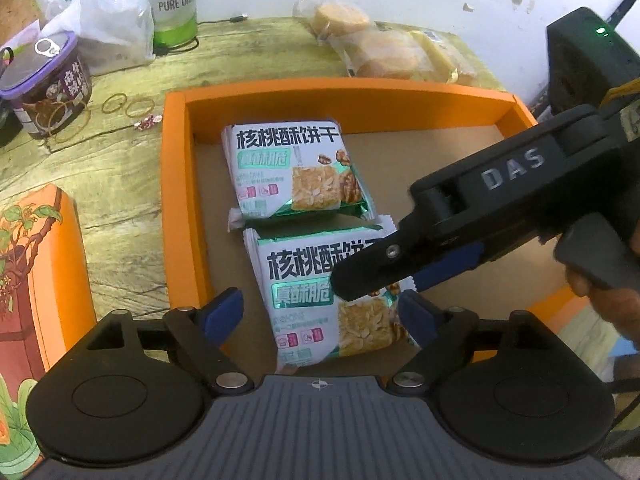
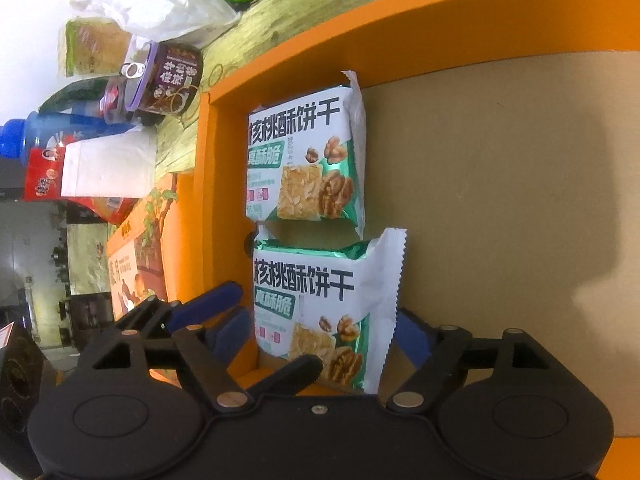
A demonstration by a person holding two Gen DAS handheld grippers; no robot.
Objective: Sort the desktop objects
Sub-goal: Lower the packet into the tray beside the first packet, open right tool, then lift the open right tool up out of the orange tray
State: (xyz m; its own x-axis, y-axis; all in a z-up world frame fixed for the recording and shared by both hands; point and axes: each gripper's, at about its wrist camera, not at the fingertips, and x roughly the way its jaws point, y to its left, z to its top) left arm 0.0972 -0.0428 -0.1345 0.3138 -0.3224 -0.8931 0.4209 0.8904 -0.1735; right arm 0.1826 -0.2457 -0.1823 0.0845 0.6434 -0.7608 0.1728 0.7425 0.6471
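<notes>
A: Where were the biscuit packets at that point?

B: Both lay flat inside the orange box (image 1: 176, 184), along its left wall. The far packet (image 1: 294, 172) sat just behind the near packet (image 1: 332, 300), their crimped ends touching or nearly so.

A: And the grippers?

B: The left gripper (image 1: 322, 312) stood wide, its blue pads either side of the near packet without pressing it. The right gripper (image 2: 326, 334) was also spread around that packet, nothing clamped. From the left wrist view its black finger crossed over the packet's top.

A: How would the packet handle?

B: I'd judge it light, with slick, crinkly film that could slip. The biscuit inside looked brittle, so a hard squeeze might crack it.

A: Best place to grip?

B: Across the filled middle, on the two long edges. The flat sealed fins would likely fold or slide out.
</notes>
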